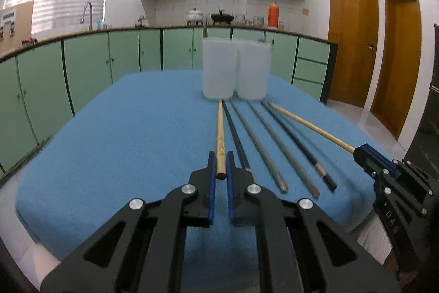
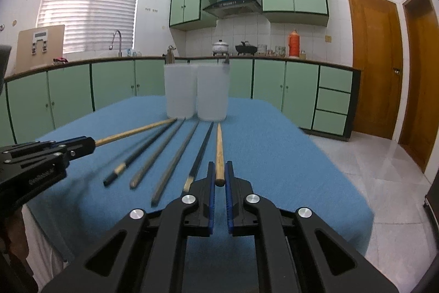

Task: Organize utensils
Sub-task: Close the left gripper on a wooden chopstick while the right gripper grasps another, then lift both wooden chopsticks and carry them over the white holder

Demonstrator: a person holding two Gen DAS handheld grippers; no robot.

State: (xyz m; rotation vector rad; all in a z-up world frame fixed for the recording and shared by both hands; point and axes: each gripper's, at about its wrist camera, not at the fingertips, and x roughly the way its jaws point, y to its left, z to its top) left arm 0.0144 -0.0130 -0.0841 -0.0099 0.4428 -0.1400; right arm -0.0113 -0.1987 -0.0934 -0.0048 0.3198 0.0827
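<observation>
Blue felt cloth: 6 slender chopsticks.

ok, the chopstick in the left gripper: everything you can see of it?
The chopstick is pale, wood-like, with dark markings near its thick end. The left gripper is shut on that blunt end. It points straight away toward the left cup, its thin tip close to the cup's base. Its neighbour is a black chopstick.

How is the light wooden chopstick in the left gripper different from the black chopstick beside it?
The light wooden chopstick is tan; the black chopstick is dark. The left gripper pinches the wooden one; the black one lies free on the blue cloth. Both are slim.
</observation>
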